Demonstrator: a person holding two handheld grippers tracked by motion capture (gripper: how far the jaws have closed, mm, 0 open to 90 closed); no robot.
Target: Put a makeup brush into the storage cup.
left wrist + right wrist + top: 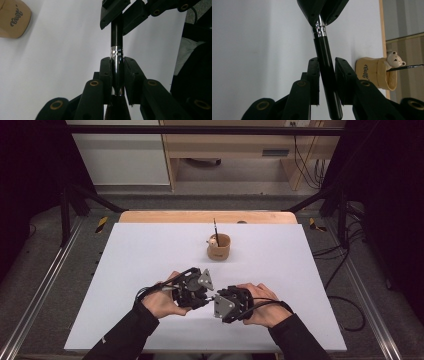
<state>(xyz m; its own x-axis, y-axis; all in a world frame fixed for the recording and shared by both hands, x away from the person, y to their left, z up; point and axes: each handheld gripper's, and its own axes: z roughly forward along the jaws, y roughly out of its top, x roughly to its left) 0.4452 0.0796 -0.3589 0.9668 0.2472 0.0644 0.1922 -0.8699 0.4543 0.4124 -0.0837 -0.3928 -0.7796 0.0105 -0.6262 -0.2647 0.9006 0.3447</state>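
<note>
The makeup brush (pixel 117 53) is a slim thing with a glossy black handle (pixel 325 62) and a ringed silver ferrule (pixel 320 29). It hangs level above the white table's near middle, ferrule end pinched on one side, handle end on the other.

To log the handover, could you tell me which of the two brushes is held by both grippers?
The thick black brush with the silver ferrule, between both grippers; the thin brush stands in the bear cup.

High view looks down; both close gripper views share the cup (pixel 377 73).
</note>
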